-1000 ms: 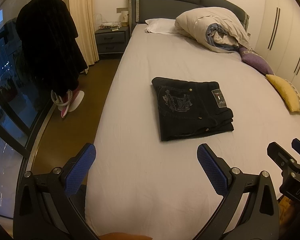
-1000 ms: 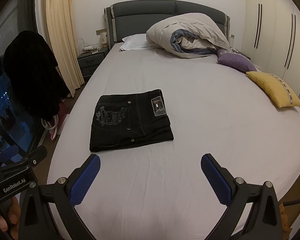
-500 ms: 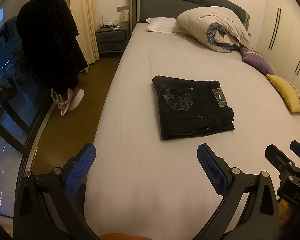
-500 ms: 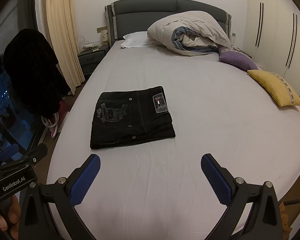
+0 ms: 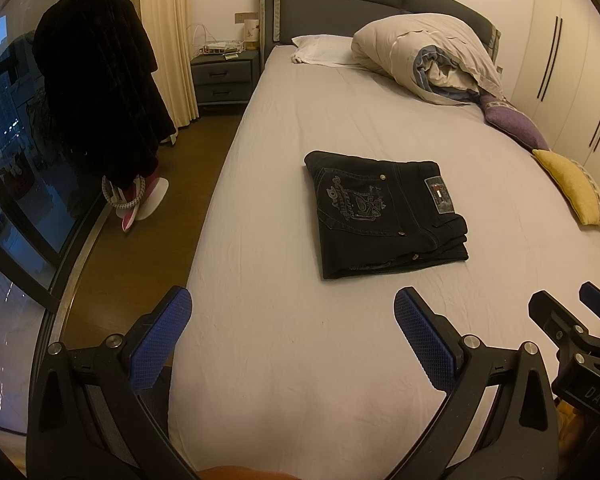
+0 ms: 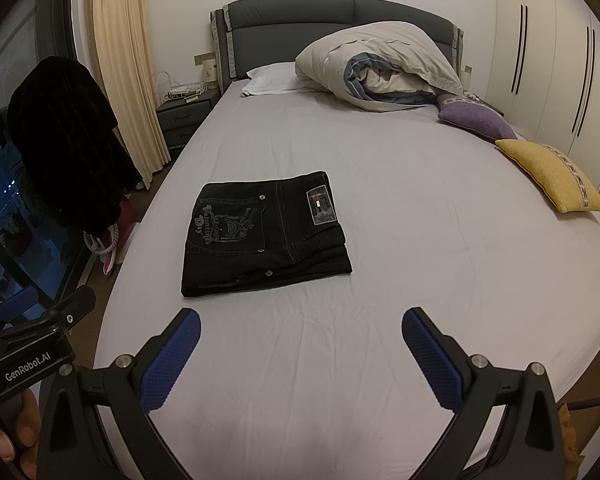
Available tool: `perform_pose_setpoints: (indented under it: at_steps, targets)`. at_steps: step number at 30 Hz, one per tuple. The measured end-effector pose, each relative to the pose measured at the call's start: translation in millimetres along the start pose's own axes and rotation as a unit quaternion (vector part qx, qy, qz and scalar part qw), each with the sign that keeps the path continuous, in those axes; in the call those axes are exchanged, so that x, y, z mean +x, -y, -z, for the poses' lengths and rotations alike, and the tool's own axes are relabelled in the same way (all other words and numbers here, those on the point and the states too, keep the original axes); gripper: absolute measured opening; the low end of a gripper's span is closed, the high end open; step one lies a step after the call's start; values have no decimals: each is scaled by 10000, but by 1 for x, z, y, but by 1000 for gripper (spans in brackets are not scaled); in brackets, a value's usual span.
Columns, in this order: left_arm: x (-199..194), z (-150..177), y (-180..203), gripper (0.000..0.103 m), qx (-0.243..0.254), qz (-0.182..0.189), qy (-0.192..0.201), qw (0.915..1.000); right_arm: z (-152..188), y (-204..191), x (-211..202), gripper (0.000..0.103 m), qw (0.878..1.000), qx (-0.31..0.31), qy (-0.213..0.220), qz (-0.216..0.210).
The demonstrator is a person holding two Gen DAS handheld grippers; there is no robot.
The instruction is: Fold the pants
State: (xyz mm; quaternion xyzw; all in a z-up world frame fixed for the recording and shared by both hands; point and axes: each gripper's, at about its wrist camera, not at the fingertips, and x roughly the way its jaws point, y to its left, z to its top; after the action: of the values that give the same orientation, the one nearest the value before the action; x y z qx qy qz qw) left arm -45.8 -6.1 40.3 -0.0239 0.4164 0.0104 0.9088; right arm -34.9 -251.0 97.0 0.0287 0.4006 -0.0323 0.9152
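Pants [image 6: 264,234] folded on bed [image 6: 420,240], hand [image 6: 14,428] only in right view

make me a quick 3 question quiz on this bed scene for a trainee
1. True or false: the black jeans lie folded on the bed sheet.
2. Which cushion sits nearer the headboard: purple cushion or yellow cushion?
3. Multiple choice: the left tool and right tool are A) both open, empty; B) both clamped on denim; C) one open, one shut.

Key: 1 true; 2 purple cushion; 3 A.
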Motion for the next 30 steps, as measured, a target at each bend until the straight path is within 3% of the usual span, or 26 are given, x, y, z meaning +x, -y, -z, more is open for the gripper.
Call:
perform_pose_setpoints:
  at_steps: [30]
  targets:
    - [0, 5, 4, 103, -26, -8, -26, 10000, 5, -3, 2, 103, 10000, 2, -24, -15]
